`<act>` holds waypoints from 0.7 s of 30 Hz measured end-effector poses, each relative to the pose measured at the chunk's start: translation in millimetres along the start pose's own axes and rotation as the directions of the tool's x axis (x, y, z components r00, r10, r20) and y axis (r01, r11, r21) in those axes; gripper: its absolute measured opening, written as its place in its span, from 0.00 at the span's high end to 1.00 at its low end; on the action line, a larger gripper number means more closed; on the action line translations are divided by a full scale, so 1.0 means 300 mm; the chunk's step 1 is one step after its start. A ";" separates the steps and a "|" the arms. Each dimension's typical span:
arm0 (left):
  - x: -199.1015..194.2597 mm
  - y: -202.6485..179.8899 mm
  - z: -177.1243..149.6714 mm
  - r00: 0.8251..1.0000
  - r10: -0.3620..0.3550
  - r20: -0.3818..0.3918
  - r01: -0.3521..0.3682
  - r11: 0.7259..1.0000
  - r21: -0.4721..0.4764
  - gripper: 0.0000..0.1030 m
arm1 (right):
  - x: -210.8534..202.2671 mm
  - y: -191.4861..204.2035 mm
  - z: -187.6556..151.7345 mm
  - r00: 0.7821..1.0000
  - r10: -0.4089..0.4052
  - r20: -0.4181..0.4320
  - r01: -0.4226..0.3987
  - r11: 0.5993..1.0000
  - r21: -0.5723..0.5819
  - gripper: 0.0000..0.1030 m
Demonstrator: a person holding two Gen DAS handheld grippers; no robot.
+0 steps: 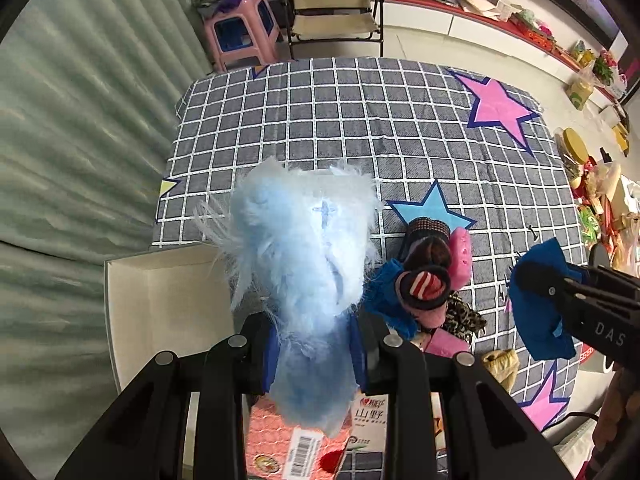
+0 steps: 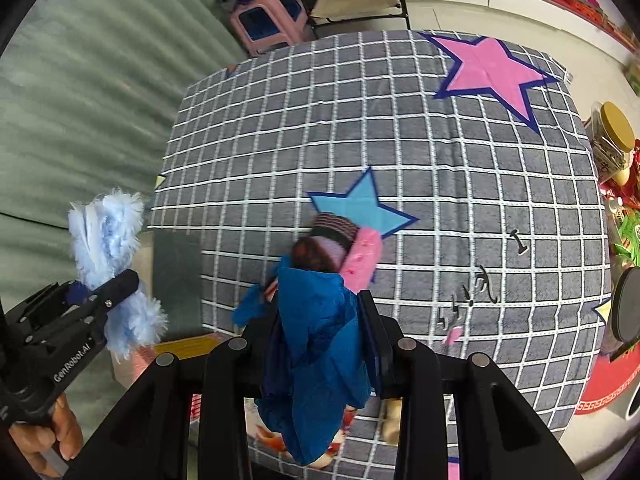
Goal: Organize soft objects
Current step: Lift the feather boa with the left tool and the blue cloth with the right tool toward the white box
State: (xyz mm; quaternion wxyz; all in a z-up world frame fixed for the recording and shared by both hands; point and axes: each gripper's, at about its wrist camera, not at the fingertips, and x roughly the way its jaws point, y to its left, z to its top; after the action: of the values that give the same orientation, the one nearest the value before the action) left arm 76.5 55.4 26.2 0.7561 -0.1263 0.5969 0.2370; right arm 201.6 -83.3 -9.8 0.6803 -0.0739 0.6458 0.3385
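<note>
Soft things sit bunched in a small pile on the checked tabletop, just at the foot of the light blue star printed on the cloth: a striped rolled sock, a pink piece and a leopard-print scrap, all touching. Left of the star, the left gripper has its jaws closed on a fluffy pale blue plush piece, held up off the cloth with its fur spilling out both ends. Just nearer than the star, the right gripper has its jaws pinched on a crumpled royal blue cloth, which hangs over the pile. Farther left of the star, past the plush, a white open box stands at the tabletop's edge. Beyond the star, across the cloth, a pink plastic stool stands on the floor.
</note>
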 end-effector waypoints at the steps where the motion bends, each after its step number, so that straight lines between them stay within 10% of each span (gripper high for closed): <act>1: -0.010 0.011 -0.012 1.000 -0.005 0.010 0.005 1.000 0.010 0.68 | -0.007 0.016 -0.008 1.000 0.002 0.008 -0.002 1.000 -0.001 0.65; 21: -0.113 0.167 -0.280 0.990 -0.130 0.057 0.122 0.984 0.130 0.68 | -0.067 0.206 -0.310 0.996 -0.068 0.059 0.062 0.993 0.097 0.65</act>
State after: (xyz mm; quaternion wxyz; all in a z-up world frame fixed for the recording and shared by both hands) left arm -25.6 51.4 42.1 0.7950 -0.1081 0.5765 0.1545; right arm 91.3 -93.7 15.3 0.7135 -0.0519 0.6370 0.2871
